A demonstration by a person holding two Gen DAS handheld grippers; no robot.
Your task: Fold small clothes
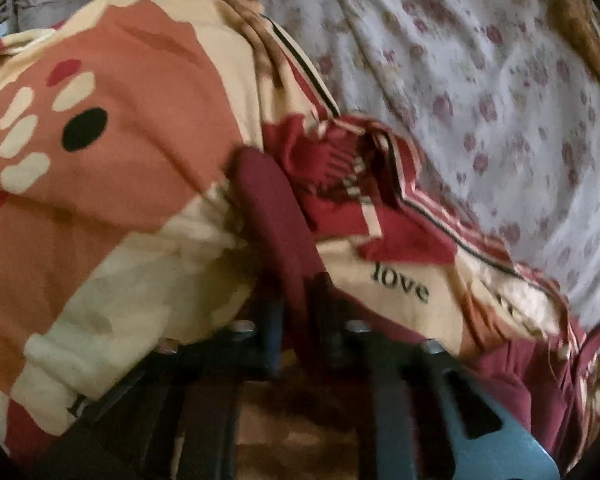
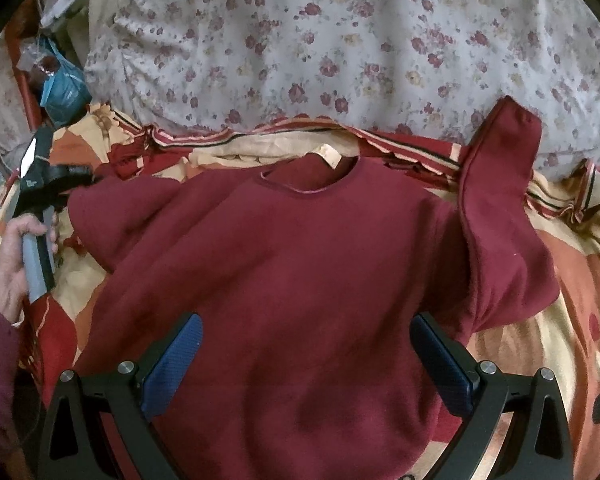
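Right wrist: right tongs (image 2: 306,364) spread over fleecy maroon sweater (image 2: 300,272); left tongs (image 1: 300,344) pinching sleeve (image 1: 274,204).

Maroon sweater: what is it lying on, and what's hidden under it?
The maroon sweater lies on a patterned quilt in orange, cream and red, which shows round its edges. Beyond that is a floral sheet. Whatever lies beneath the sweater's body is covered.

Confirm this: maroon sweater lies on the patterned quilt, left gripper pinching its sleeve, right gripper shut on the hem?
Not quite. In the right wrist view the right gripper is open over the maroon sweater, gripping nothing. The rest holds: patterned quilt, left gripper on the sleeve.
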